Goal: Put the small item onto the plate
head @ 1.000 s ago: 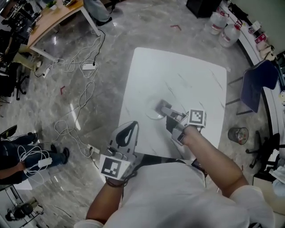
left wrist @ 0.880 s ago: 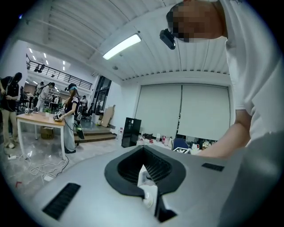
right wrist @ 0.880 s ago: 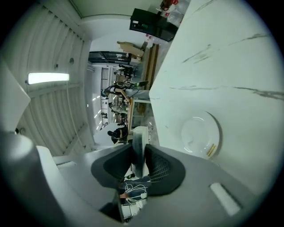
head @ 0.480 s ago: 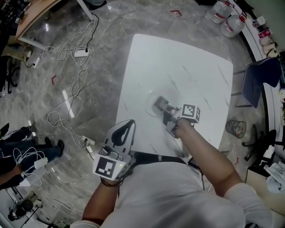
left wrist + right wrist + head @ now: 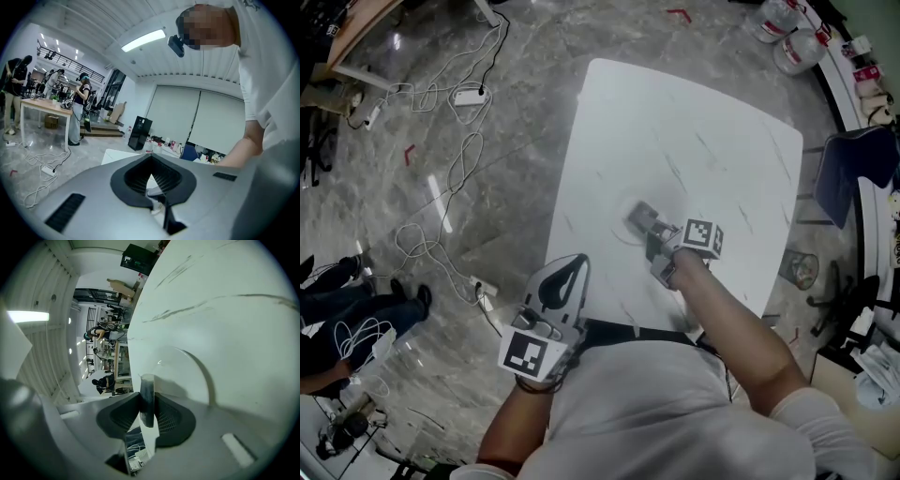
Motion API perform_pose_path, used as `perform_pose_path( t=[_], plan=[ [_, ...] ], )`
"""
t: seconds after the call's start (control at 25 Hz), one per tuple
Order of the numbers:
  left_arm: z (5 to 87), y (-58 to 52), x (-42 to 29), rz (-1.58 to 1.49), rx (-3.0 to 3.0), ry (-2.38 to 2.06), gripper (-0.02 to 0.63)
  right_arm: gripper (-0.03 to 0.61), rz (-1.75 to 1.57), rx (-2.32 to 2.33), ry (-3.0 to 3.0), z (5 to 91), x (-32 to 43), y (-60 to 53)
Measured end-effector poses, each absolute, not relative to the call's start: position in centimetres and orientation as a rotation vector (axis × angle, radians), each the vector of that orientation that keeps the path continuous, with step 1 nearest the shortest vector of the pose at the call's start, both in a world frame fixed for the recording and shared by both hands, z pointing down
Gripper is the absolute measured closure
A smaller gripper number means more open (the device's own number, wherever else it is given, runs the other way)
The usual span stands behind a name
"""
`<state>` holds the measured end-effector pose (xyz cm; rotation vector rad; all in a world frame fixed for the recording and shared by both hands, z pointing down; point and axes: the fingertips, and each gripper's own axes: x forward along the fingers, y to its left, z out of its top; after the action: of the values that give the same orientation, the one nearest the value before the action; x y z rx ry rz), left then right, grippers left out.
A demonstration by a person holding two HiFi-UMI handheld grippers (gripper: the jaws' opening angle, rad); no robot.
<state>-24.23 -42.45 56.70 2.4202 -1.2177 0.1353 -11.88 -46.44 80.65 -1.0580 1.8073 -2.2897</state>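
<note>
Left gripper view: your left gripper [image 5: 151,157] waits nearest your body, off the tabletop's [image 5: 225,324] near edge, jaws together on nothing. Right gripper view: your right gripper [image 5: 147,401] has its jaws clamped on the small item [image 5: 146,383], a thin dark piece held edge-on. Directly beyond it lies the white plate [image 5: 201,371], so the item is over the plate; contact cannot be confirmed. The step in hand appears to be placement. The next move probably calls for lowering until the item rests, then parting the jaws and drawing back cleanly.
</note>
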Motion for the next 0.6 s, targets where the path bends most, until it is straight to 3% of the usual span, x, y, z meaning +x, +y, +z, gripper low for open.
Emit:
perform_pose_path(
  t=[0.12,0.4,0.6],
  plan=[
    [56.9,-42.5,-24.0,0.126,2.416,-1.207,0.607,0.472,-2.307,-1.097,1.81,81.1,-11.7,-46.5],
    [56.8,-42.4,-23.6,0.128,2.405,-1.195,0.607,0.35,-2.295,-1.216,1.891,80.5,-10.9,-47.0],
    [56.2,-42.1,-23.2,0.118,2.407,-1.199,0.607,0.328,-2.289,-1.34,2.088,80.5,-10.4,-46.5]
  ],
)
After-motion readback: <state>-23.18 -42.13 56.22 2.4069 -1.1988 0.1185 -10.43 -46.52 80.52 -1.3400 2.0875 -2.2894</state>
